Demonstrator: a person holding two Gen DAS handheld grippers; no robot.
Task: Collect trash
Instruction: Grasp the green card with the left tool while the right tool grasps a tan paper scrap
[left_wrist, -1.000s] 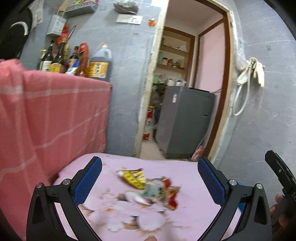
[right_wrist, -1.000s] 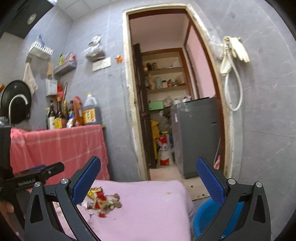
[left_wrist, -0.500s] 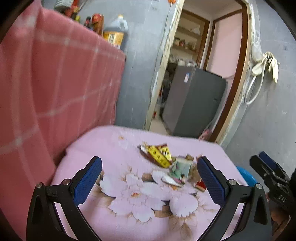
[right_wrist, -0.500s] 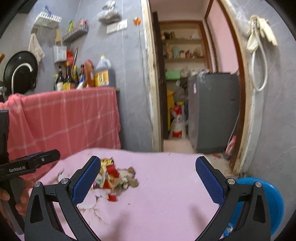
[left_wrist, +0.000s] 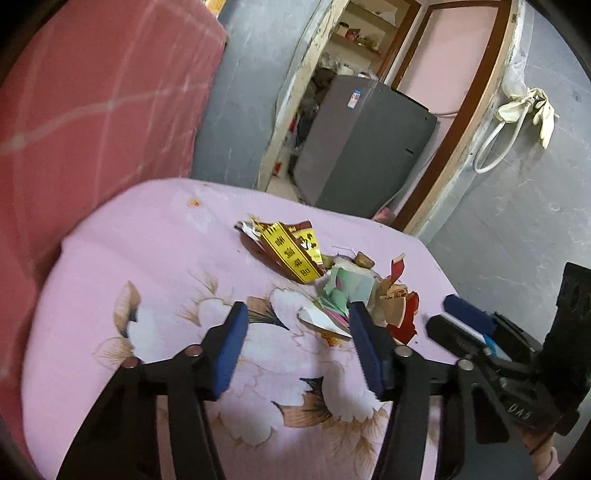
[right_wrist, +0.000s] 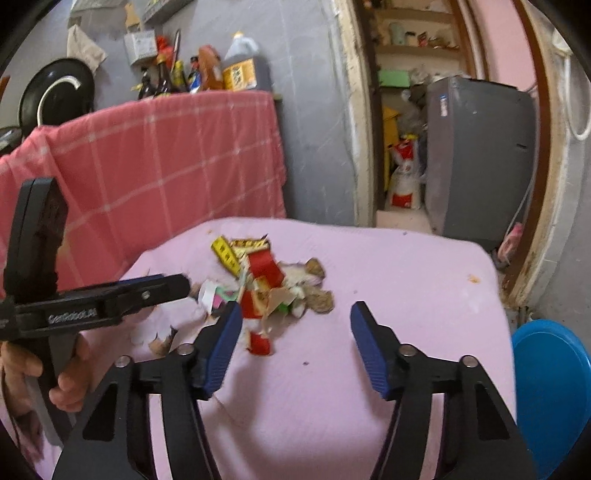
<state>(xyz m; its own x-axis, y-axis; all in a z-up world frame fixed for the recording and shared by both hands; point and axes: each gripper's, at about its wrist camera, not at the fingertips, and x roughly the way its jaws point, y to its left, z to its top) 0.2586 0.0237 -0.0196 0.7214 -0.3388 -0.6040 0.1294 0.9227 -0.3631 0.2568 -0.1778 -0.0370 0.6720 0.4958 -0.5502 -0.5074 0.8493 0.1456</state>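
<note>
Both grippers half open and closing on nothing – the left gripper (left_wrist: 297, 325) and right gripper (right_wrist: 295, 325) flank the trash pile (right_wrist: 266, 288) mid-cloth; pinch one wrapper low, perhaps the yellow wrapper (left_wrist: 291, 254), for the blue bin (right_wrist: 550, 387)

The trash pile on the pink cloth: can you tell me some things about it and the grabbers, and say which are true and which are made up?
1. The trash pile lies on a pink flowered cloth. True.
2. The left gripper is squeezing a scrap. False: its jaws are closing, but only cloth shows between them; the scraps sit just past its fingertips.
3. A yellow wrapper with printed characters is in the pile. True.
4. The blue bin stands on top of the cloth. False: it sits below the cloth's edge, to the right.
5. The right gripper has lifted a red scrap. False: its jaws are closing on nothing, and the red scrap lies on the cloth.
</note>
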